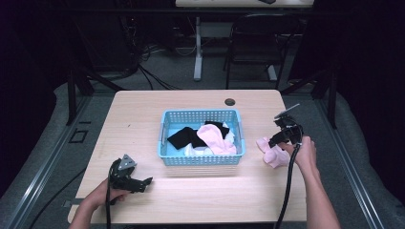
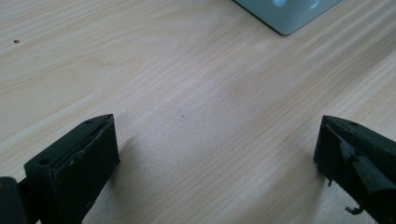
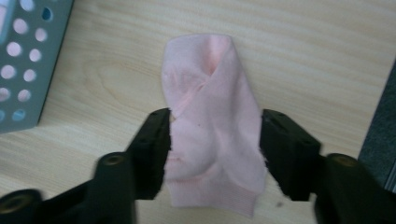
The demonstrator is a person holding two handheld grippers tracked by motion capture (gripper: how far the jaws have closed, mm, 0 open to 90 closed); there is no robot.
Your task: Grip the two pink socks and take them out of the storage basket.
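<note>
A folded pink sock [image 3: 212, 107] lies flat on the wooden table [image 1: 143, 124], right of the blue basket [image 1: 200, 160]. My right gripper [image 3: 215, 140] is down over it with a jaw on each side of the sock; the pads flank its edges without pinching the cloth, so it stands open. In the high view this gripper [image 1: 279, 138] sits at the sock [image 1: 273, 156] near the table's right edge. My left gripper [image 2: 217, 140] rests open over bare wood at the front left [image 1: 145, 183], with nothing between its jaws.
The basket holds a black sock [image 1: 184, 137], a pink one [image 1: 216, 139] and something white [image 1: 231, 137]. Its corner [image 2: 289, 16] shows ahead of the left gripper. A cable hole [image 1: 230, 102] is at the table's back. A chair [image 1: 258, 38] stands beyond the table.
</note>
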